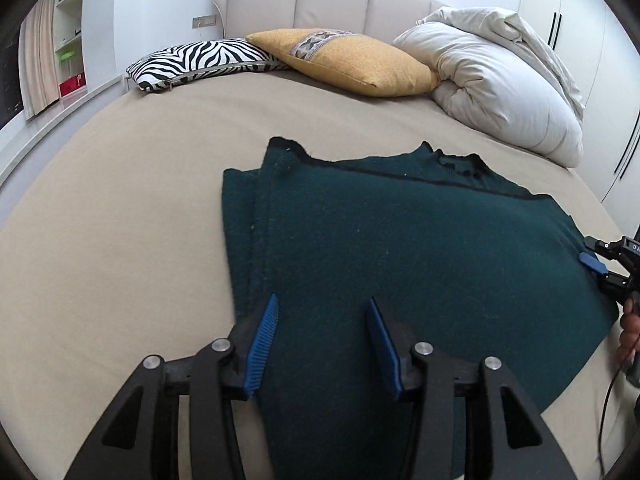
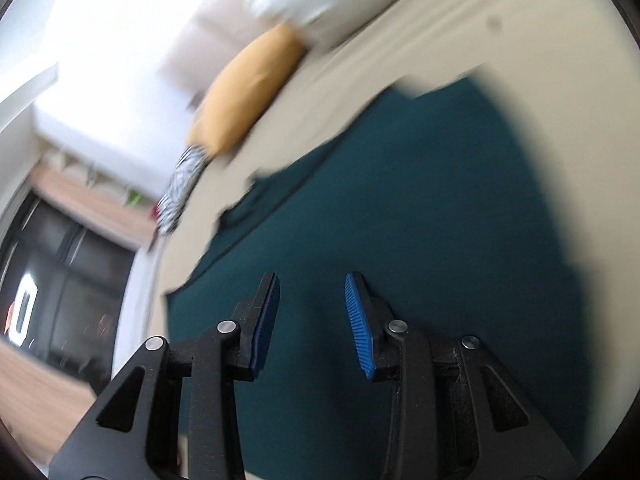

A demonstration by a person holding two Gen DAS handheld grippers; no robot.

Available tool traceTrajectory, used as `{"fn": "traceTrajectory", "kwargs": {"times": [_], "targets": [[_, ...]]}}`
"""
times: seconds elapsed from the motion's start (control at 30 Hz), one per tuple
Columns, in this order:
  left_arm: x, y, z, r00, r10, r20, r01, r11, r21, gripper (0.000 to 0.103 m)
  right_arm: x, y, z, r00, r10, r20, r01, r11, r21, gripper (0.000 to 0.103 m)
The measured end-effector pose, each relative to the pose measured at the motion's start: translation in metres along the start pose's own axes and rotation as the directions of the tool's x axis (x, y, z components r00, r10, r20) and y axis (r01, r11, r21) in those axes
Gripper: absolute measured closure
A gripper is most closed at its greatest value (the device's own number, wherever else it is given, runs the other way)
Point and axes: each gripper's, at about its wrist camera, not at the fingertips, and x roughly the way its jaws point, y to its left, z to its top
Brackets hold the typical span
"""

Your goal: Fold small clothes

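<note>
A: Looking at the dark green knitted garment (image 1: 400, 240) now, lying flat on the beige bed sheet (image 1: 120, 220), one side already doubled over in layers.

B: And lying which way from the left gripper (image 1: 323, 316)?

A: Directly ahead and underneath. Hovering over the near hem, jaws partly apart, blue ribbed pads (image 1: 262, 344) clear of the fabric, gripping nothing as far as visible. Long axis of the garment running straight away from these fingers, hem near, neckline far, toward the yellow cushion (image 1: 352, 64), the zebra-striped pillow (image 1: 200, 60) and the folded white duvet (image 1: 500, 92).

B: And the right gripper (image 2: 312, 292)?

A: Coming in at the right-hand edge of the same garment, seen from the left camera as a black frame with a blue pad just at that edge. Own view much blurred, only green fabric filling the space ahead. Jaws narrower than the left ones but still apart, holding nothing visible.

B: Nearer one, then?

A: Probably the left for the hem, the right for the side edge. Likely next: pinching near corners with both and carrying the hem forward toward the neckline. Not yet gripping, though.
</note>
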Motion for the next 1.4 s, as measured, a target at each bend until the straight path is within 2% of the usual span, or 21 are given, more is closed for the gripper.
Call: {"fn": "traceTrajectory", "kwargs": {"times": [0.1,0.13,0.17,0.2,0.23,0.27,0.37,0.47,0.53,0.57,0.63,0.67,0.7,0.8,0.87,0.93,1.03,1.1,1.2,1.3,1.4], "targets": [[-0.008,0.005,-0.004,1.0,0.006,0.001,-0.006,1.0,-0.004,0.06,-0.026,-0.03,0.012,0.995,-0.06,0.077,0.056,0.997,0.062,0.071],[-0.011,0.007,-0.005,0.999,0.037,-0.001,-0.037,0.999,-0.005,0.057,-0.034,-0.036,0.014,0.99,-0.095,0.102,0.089,0.994,0.067,0.072],[-0.012,0.01,-0.007,0.996,0.091,-0.019,-0.092,0.996,-0.018,0.048,-0.04,-0.04,0.015,0.988,-0.102,0.114,0.094,0.993,0.078,0.071],[-0.014,0.018,-0.01,0.996,0.083,-0.027,-0.085,0.995,-0.055,0.048,-0.046,-0.044,0.016,0.986,-0.112,0.126,0.099,0.99,0.104,0.066],[-0.02,0.027,-0.013,0.998,0.063,-0.029,-0.066,0.992,-0.105,0.048,-0.054,-0.045,0.014,0.976,-0.168,0.139,0.148,0.979,0.14,0.066],[-0.026,0.031,-0.015,0.997,0.07,-0.03,-0.073,0.989,-0.125,0.048,-0.063,-0.043,0.01,0.974,-0.168,0.151,0.145,0.978,0.151,0.066],[-0.054,0.015,-0.019,0.996,0.079,0.037,-0.074,0.992,-0.102,0.047,-0.075,-0.016,-0.006,0.988,-0.016,0.154,-0.002,0.993,0.12,0.066],[-0.062,-0.015,-0.021,0.997,0.051,0.06,-0.049,0.998,-0.031,0.047,-0.065,0.02,-0.032,0.991,0.125,0.056,-0.127,0.992,0.026,0.066],[-0.052,-0.033,-0.024,0.998,0.059,0.036,-0.06,0.998,0.03,0.047,-0.034,0.046,-0.053,0.976,0.208,-0.056,-0.21,0.978,-0.019,0.064],[-0.044,-0.038,-0.024,0.998,0.065,0.008,-0.065,0.997,0.048,0.047,-0.018,0.054,-0.061,0.969,0.222,-0.111,-0.226,0.974,-0.026,0.064],[-0.022,-0.04,-0.03,0.994,0.076,-0.078,-0.071,0.996,0.057,0.047,0.017,0.057,-0.075,0.959,0.174,-0.223,-0.188,0.981,-0.043,0.064],[-0.015,-0.04,-0.032,0.992,0.076,-0.099,-0.071,0.996,0.051,0.046,0.029,0.051,-0.079,0.959,0.133,-0.251,-0.147,0.988,-0.038,0.064],[-0.013,-0.038,-0.034,0.993,0.071,-0.092,-0.067,0.997,0.047,0.046,0.036,0.043,-0.081,0.96,0.104,-0.261,-0.114,0.993,-0.023,0.069],[-0.013,-0.036,-0.033,0.994,0.068,-0.09,-0.063,0.997,0.053,0.046,0.028,0.009,-0.074,0.97,0.142,-0.199,-0.129,0.989,0.077,0.072],[-0.011,-0.034,-0.032,0.994,0.058,-0.092,-0.054,0.998,0.044,0.046,0.008,-0.006,-0.062,0.991,0.07,-0.118,-0.061,0.995,0.074,0.072],[-0.01,-0.033,-0.031,0.995,0.051,-0.09,-0.048,0.998,0.037,0.046,-0.01,-0.017,-0.051,0.998,-0.008,-0.057,0.013,0.996,0.088,0.069],[-0.012,-0.033,-0.035,0.995,0.047,-0.086,-0.045,0.998,0.036,0.046,-0.037,-0.018,-0.039,0.993,-0.111,0.036,0.108,0.991,0.073,0.066],[-0.013,-0.034,-0.038,0.995,0.043,-0.085,-0.041,0.999,0.033,0.046,-0.049,-0.013,-0.037,0.986,-0.144,0.081,0.139,0.988,0.068,0.063],[-0.013,-0.032,-0.037,0.996,0.035,-0.083,-0.032,0.999,0.029,0.046,-0.052,0.001,-0.038,0.987,-0.12,0.103,0.116,0.992,0.043,0.063],[-0.018,-0.026,-0.037,0.997,0.001,-0.074,-0.001,1.0,-0.003,0.046,-0.075,0.017,-0.05,0.992,-0.092,0.085,0.093,0.996,-0.002,0.063],[-0.034,-0.005,-0.037,0.996,-0.08,-0.039,0.075,0.991,-0.112,0.046,-0.073,0.028,-0.064,0.998,-0.041,0.039,0.042,0.999,-0.024,0.063]]}}
